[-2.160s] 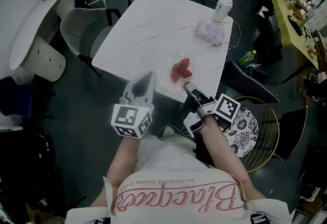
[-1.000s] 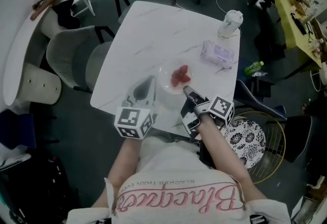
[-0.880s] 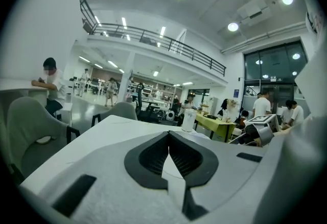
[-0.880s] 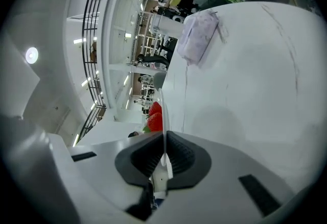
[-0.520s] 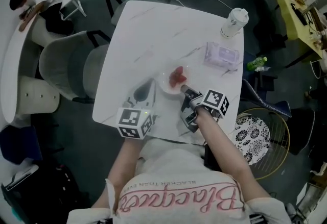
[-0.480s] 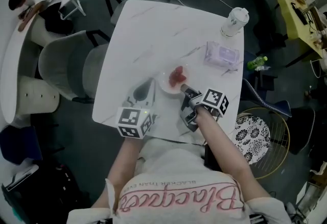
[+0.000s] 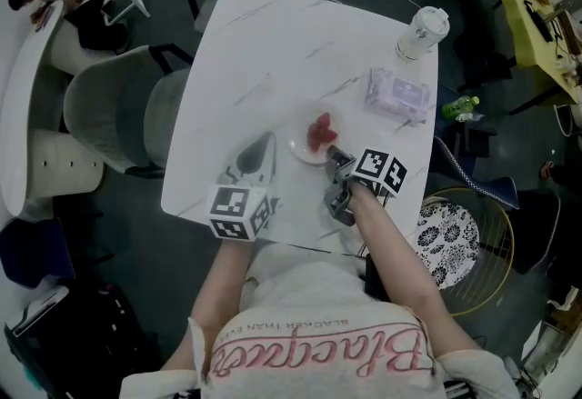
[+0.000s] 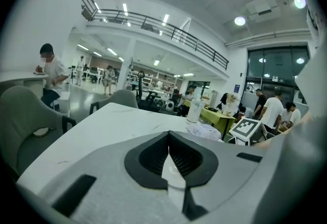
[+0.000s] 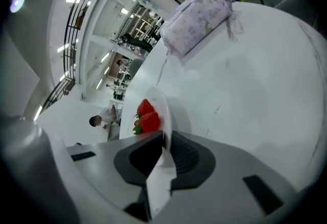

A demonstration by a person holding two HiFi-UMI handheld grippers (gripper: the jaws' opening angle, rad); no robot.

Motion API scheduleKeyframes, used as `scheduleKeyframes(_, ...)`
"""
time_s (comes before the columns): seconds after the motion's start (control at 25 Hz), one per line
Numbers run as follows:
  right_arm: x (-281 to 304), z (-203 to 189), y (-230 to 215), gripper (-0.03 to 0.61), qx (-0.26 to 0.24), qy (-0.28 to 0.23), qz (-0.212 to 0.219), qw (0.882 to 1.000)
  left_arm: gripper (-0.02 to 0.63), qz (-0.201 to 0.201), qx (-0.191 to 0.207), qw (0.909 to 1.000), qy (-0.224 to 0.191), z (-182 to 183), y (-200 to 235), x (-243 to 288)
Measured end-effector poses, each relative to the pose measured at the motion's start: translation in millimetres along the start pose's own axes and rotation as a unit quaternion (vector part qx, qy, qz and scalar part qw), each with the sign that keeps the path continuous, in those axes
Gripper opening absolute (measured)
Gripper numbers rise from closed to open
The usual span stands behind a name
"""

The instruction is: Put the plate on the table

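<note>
1. The right gripper (image 9: pixel 164 139) is clenched, its jaws almost together on the near rim of the plate (image 9: pixel 162 105).
2. The plate carries strawberries (image 9: pixel 147 116) at the near-right part of the table (image 7: pixel 273 52).
3. The left gripper (image 8: pixel 168 154) is closed on nothing, above the table.

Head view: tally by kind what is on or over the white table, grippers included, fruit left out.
grippers: 2 (left gripper, right gripper)
plate: 1
lidded cup: 1
purple pack: 1
total: 5
</note>
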State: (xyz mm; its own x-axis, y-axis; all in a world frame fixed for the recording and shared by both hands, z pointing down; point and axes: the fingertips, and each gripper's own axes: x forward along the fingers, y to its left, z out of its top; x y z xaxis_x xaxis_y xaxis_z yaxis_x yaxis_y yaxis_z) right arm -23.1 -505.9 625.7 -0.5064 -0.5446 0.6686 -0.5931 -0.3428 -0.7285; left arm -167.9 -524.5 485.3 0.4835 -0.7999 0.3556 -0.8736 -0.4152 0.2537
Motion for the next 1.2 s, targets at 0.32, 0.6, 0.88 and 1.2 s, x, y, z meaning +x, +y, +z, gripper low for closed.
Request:
scheduleKeyframes(0.32, -5, 6, -15, 0.091, -0.137, -0.014, -0.095, 0.986, 0.003, 0.002, 0.006, 0.9999, 0.012, -8, -6, -3)
scheduleKeyframes(0.6, -9, 10, -16, 0.114, -0.273, -0.038, -0.169, 0.946, 0.003, 0.004, 0.01, 0.9996, 0.025, -19, -11, -12)
scheduleKeyframes(0.88, -14, 15, -15, 0.149, -0.312, -0.054, -0.165, 0.934, 0.003, 0.006, 0.015, 0.9995, 0.026, -23, -21, -19)
scheduleKeyframes(1.2, -38, 11, 1, 0.152, -0.371, -0.064, -0.114, 0.919, 0.003, 0.012, 0.025, 0.9994, 0.022, -25, -35, -25)
